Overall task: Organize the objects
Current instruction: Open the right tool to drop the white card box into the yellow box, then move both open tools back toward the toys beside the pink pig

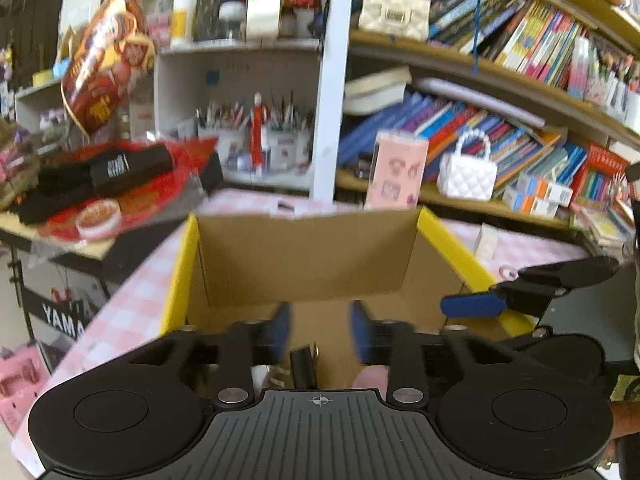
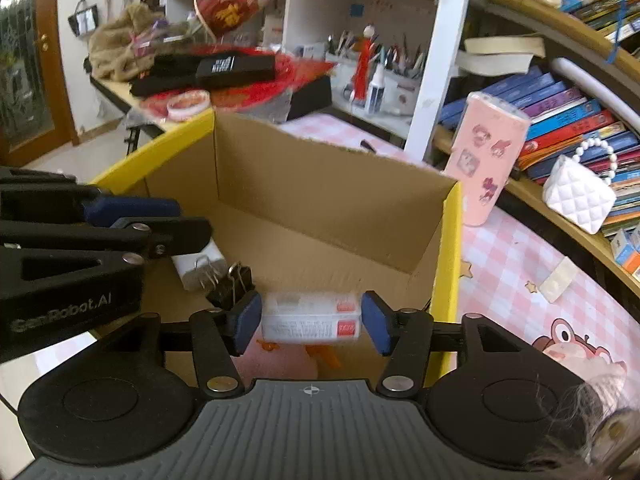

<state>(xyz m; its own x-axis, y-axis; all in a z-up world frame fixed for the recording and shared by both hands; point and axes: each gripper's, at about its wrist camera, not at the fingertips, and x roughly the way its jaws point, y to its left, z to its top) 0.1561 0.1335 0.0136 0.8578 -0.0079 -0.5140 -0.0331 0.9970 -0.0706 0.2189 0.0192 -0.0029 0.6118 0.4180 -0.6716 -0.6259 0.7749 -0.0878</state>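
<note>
An open cardboard box (image 1: 304, 256) with yellow flap edges stands on the pink checked tabletop. My left gripper (image 1: 320, 332) hangs over its near side, open with nothing between its blue pads; a black binder clip (image 1: 304, 364) lies below. My right gripper (image 2: 312, 324) is also over the box (image 2: 328, 184). A small white packet with red labels (image 2: 310, 318), blurred, sits between its pads, and a thin gap shows at the right pad. On the box floor lie a white charger plug (image 2: 196, 266), the binder clip (image 2: 232, 284) and a pink soft toy (image 2: 280, 360).
A pink tumbler (image 2: 484, 160) stands just behind the box's right corner. A white quilted purse (image 2: 576, 196) sits on the bookshelf to the right. A side table (image 2: 120, 92) with black and red items is at the left. One of the left fingers (image 2: 132, 207) reaches in from the left.
</note>
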